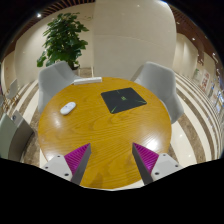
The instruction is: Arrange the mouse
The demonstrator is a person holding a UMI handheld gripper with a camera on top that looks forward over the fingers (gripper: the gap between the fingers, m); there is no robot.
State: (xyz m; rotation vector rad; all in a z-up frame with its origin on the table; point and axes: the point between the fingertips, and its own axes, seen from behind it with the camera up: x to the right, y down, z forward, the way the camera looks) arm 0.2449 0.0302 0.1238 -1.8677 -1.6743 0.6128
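A white mouse (67, 107) lies on the round wooden table (100, 135), toward its left side. A black square mouse pad (122, 98) lies on the far part of the table, to the right of the mouse. My gripper (111, 160) is open and empty, held above the near edge of the table. Its two fingers with magenta pads (76, 158) stand wide apart with bare wood between them. The mouse lies well beyond the left finger, and the pad lies beyond both fingers.
Grey chairs stand around the table at the far left (55, 75), the far right (158, 80) and the near left (12, 130). A potted plant (63, 38) stands behind the table by a wide column. A white flat object (88, 79) lies at the table's far edge.
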